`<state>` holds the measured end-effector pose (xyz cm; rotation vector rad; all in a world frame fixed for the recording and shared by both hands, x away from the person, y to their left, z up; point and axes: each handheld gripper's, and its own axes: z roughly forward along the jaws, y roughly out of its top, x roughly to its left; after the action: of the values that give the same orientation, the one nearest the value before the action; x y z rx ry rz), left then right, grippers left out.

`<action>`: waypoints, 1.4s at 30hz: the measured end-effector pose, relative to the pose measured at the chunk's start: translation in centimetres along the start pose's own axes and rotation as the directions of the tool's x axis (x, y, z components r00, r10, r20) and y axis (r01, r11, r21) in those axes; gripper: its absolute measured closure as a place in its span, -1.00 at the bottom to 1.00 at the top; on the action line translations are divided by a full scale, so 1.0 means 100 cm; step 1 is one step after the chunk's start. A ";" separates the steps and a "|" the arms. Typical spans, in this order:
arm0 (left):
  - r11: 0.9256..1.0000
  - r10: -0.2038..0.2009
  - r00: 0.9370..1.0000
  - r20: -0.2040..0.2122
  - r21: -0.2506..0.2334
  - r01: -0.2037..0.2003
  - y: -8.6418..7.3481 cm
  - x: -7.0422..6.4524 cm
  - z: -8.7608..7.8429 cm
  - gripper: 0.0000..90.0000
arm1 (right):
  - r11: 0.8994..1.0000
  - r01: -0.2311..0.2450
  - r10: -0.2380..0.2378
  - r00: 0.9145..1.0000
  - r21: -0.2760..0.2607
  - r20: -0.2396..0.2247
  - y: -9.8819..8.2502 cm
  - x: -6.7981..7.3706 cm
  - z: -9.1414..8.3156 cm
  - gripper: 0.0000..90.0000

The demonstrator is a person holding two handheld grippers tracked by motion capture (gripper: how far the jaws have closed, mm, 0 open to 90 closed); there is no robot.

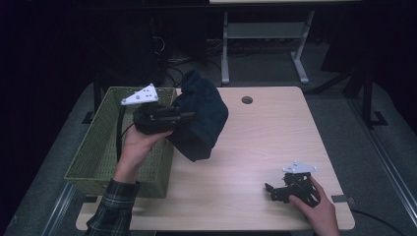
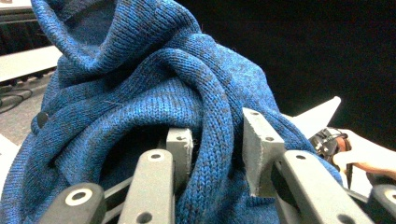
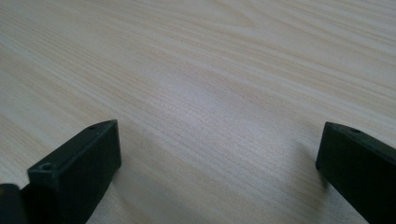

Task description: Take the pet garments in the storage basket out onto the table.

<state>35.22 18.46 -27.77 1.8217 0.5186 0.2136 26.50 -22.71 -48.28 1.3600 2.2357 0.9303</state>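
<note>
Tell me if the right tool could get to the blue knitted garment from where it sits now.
Probably yes. The right tool rests open on bare table, nothing between it and the blue knitted garment, which the left tool holds lifted beside the basket.

The left gripper (image 1: 184,117) is showing a black body with a pale grey three-cornered plate (image 1: 141,95) on top, and small dark holes are dotting this plate; a black cable (image 1: 119,129) is trailing from it beside the person's wrist; the left sleeve (image 1: 112,209) is showing a dark plaid pattern with thin light lines. In the left gripper view, the grey fingers (image 2: 181,148) are looking angular, with small screw holes, and the links below are carrying round rivets. The right gripper (image 1: 268,188) is also black, wearing a similar pale plate (image 1: 299,168); its fingertips (image 3: 79,165) are appearing as blocky dark pads, each with a tiny hole.
</note>
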 end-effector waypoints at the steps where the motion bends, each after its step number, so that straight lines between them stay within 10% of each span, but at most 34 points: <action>1: 1.000 0.000 1.000 0.004 0.004 0.000 0.000 -0.001 0.003 0.48 | 1.000 0.000 0.000 1.000 0.000 0.000 0.000 0.000 0.000 -1.00; 42: 0.982 -0.021 0.995 0.101 0.188 0.002 -0.046 -0.024 0.152 0.48 | 1.000 0.003 -0.003 1.000 -0.003 0.001 0.000 0.000 0.000 -1.00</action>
<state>38.06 5.32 -36.56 2.0012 0.4902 0.0637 26.52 -22.72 -48.31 1.3555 2.2347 0.9312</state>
